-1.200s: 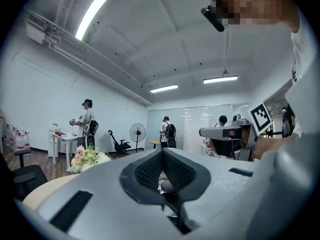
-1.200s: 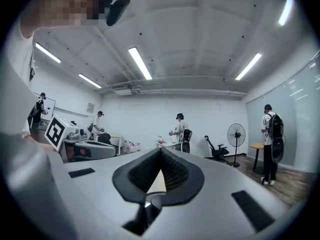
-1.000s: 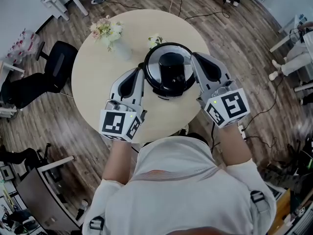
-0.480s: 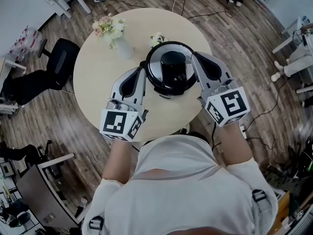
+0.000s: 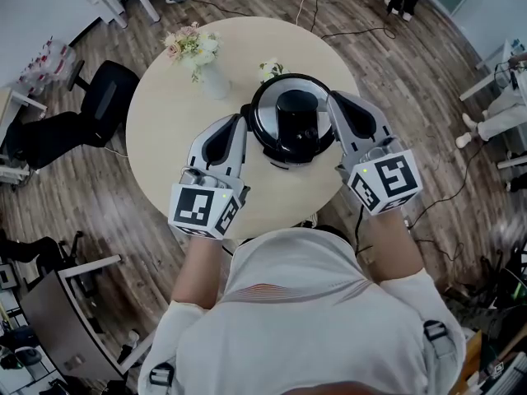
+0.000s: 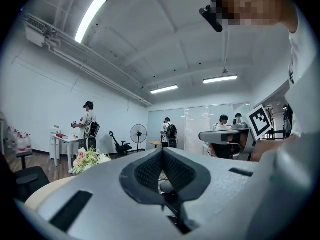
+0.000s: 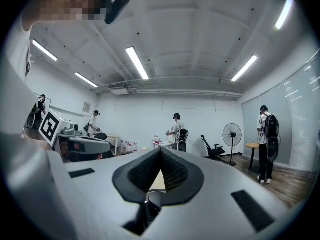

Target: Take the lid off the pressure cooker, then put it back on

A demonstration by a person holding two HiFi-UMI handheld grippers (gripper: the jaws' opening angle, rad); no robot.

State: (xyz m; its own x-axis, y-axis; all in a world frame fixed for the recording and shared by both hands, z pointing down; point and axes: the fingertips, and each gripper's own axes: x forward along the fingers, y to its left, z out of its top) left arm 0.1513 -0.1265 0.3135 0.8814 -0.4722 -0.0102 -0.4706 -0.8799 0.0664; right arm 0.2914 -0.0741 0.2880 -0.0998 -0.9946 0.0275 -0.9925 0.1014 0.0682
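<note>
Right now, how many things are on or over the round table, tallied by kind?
Pressure cooker: 1
Flower bunches: 2, large bunch and small bunch
Grippers: 2, left gripper and right gripper
Total: 5

We see the black-and-silver round pressure cooker (image 5: 294, 126) on the round pale wooden table (image 5: 165, 151), right of the table's middle, with its lid on. A small white flower bunch (image 5: 269, 70) lies just behind it, toward the far edge. The clear vase of pink and white flowers (image 5: 202, 56) stands near the table's far-left edge, well apart from the cooker. The left gripper (image 5: 240, 123) lies at the cooker's left side and the right gripper (image 5: 332, 102) at its right. A black office chair (image 5: 105, 97) sits on the floor beyond the left edge.
</note>
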